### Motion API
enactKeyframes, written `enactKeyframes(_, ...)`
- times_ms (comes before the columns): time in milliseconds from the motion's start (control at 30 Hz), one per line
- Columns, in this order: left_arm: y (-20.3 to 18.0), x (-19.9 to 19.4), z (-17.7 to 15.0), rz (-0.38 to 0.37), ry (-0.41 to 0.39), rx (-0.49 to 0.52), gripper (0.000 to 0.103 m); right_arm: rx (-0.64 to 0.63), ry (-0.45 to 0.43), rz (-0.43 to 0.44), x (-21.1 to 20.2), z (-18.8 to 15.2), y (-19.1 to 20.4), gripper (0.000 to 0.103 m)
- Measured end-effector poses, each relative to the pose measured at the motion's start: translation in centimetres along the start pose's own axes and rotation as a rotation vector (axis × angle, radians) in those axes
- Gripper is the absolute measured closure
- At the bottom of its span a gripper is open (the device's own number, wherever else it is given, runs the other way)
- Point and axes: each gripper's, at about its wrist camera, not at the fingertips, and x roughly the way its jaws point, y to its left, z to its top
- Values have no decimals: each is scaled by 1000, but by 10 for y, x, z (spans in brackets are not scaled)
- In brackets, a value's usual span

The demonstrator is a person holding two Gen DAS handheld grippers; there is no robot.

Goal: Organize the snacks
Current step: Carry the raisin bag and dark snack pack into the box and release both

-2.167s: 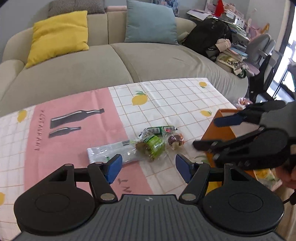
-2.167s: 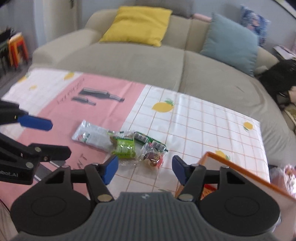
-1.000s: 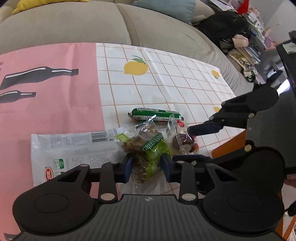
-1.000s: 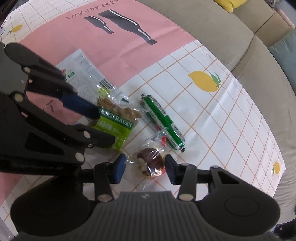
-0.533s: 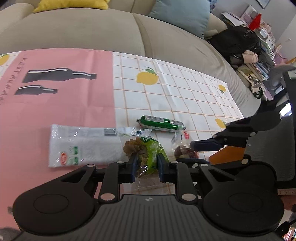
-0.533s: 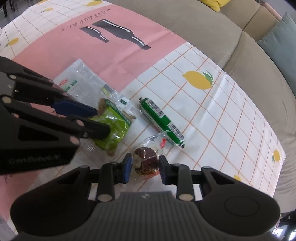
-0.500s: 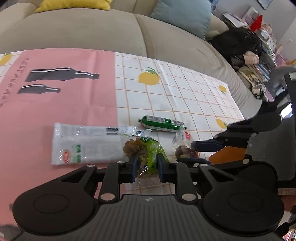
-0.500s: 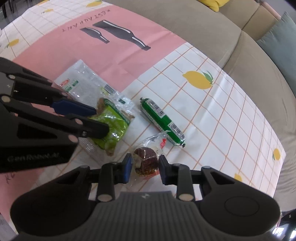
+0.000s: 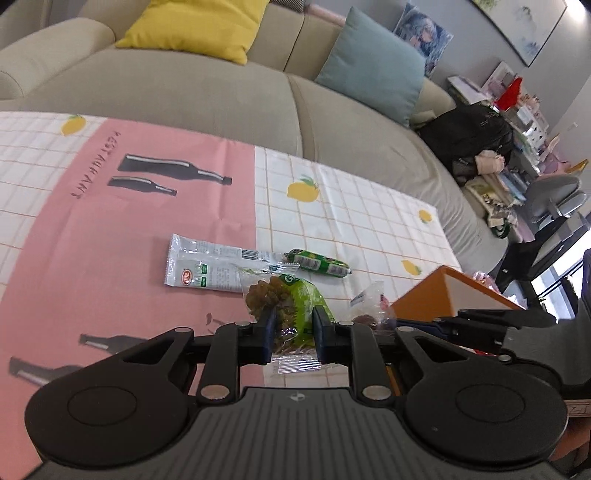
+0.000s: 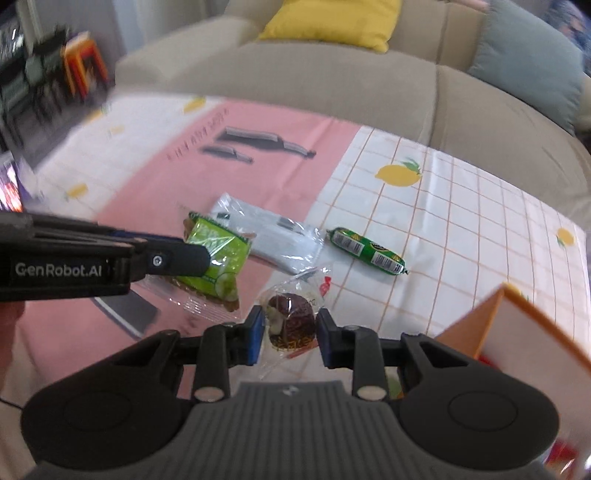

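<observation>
Snacks are held in both tools above the surface (image 9: 351, 221), which carries a pink and white cloth with lemons. The left tool (image 9: 291, 332) is clenched on a clear packet with a green label (image 9: 291, 299), and its pads press the packet from both sides; the packet hangs free of the cloth. The right tool (image 10: 290, 334) grips a small clear wrapper with a dark round sweet (image 10: 293, 319) inside, pinched between its two blue pads (image 10: 255, 332). In the right wrist view the left tool (image 10: 199, 254) comes in from the left side, a little ahead, with the green packet (image 10: 214, 251) at its tip. Ahead of both tools, a long white packet (image 9: 207, 269) and a green sausage stick (image 9: 319, 262) lie flat on the cloth, just beside each other. To the right of the right tool stands an orange box (image 10: 498, 332) with a white inner wall. Beyond the surface is a beige sofa (image 9: 207, 92) with a yellow cushion (image 9: 207, 26) and a blue one.
</observation>
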Motion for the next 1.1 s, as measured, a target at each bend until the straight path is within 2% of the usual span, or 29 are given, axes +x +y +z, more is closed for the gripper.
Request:
enactKeyframes(133,-12,-28,-7,-23,-35,9,81,75,-103,15,-40,-14,6,75)
enactKeyframes(367,-48,-60,-12,-114,-83,35,81,198,-245,14,-106,-44,4,75)
enactKeyframes(500,-78,-67,-11,-176,-92,89,81,245,-291,-28,-139,-66,-10,75)
enactKeyframes(600,-105,-62,-10,-225,-77,138,81,271,-294,-66,-163,-83,-28,75)
enactKeyframes(733,-145,-47,-14,-290,-37,213,81,327,-232,-118,-188,-102,-67,75)
enactKeyframes(933,-192,-3,-25,-355,77,288,81,408,-67,-161,-204,-118,-139,75)
enactKeyframes(1100,-208,40,-36,-332,188,332,81,411,109,-182,-183,-127,-178,74)
